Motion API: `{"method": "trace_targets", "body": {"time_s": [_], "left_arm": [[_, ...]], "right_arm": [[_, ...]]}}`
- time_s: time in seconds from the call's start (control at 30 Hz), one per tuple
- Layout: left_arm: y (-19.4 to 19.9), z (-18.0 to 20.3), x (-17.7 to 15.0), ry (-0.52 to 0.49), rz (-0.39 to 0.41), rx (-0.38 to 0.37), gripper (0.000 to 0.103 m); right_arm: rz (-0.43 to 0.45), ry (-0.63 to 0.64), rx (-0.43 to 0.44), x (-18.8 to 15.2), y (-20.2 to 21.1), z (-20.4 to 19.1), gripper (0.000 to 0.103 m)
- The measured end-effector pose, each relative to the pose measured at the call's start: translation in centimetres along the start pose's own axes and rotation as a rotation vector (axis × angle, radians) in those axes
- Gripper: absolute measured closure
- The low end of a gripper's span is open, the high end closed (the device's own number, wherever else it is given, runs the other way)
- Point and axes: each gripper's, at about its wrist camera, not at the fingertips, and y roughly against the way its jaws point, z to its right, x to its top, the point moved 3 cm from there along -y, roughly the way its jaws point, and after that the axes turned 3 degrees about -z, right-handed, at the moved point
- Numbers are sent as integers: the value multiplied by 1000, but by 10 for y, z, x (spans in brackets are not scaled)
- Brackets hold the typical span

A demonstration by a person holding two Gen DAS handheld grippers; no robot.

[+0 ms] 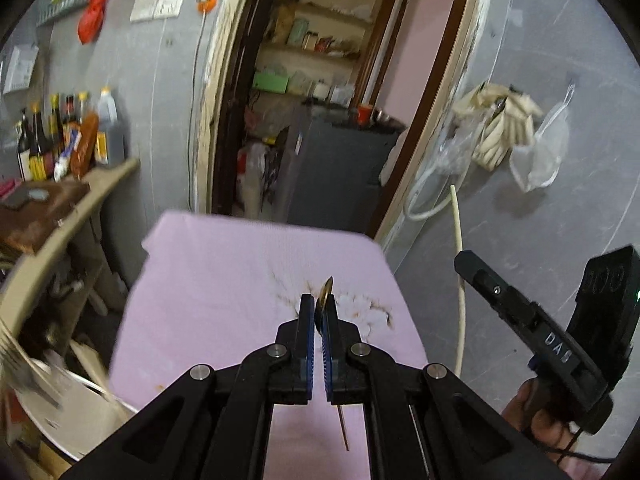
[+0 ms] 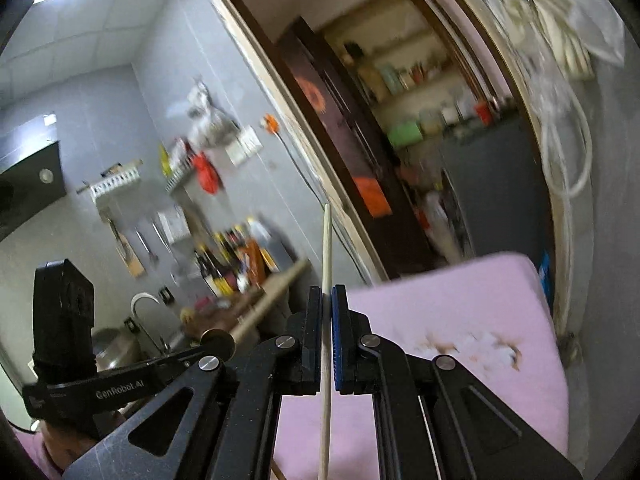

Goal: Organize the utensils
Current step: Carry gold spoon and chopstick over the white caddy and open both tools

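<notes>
Chopstick (image 2: 326, 280) upright between right fingers (image 2: 316, 320), spoon (image 1: 326, 292) between left fingers (image 1: 307, 320).

table: covered in a pink cloth (image 1: 224, 280), runs up toward the doorway (image 1: 320, 100)
cloth: pretty beat up, brownish burn-looking marks with a white patch (image 1: 360, 308) on the side away from the counter (image 1: 60, 216)
on the cloth: just those marks as far as I can see, near part is hidden
counter: beside the table, with bottles (image 1: 60, 136) and a dark board (image 1: 36, 212), all blurry
</notes>
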Motion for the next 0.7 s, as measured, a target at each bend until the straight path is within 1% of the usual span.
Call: {"method": "trace_targets", "body": {"time_s": [0.13,0.2,0.3,0.43,0.53,0.6,0.7], "left_arm": [[37,-23,21,-19,41,5,99],[58,-39,29,-34,69,25,99],[84,-62,35,-43,107,51,99],[110,-95,33,-37,139,93,99],[124,-124,28,-9,163,127,99],[128,-140,23,18,178,139,99],[130,-164,16,53,202,169,99]], "right_arm": [[62,15,38,8,-5,-49,99],[82,16,70,7,-11,-76,99],[104,5,97,-1,-20,-107,99],[103,31,92,-17,-35,-144,99],[93,74,77,-29,-45,-171,99],[96,105,61,-36,-51,-189,99],[111,126,45,-43,-52,-202,99]]}}
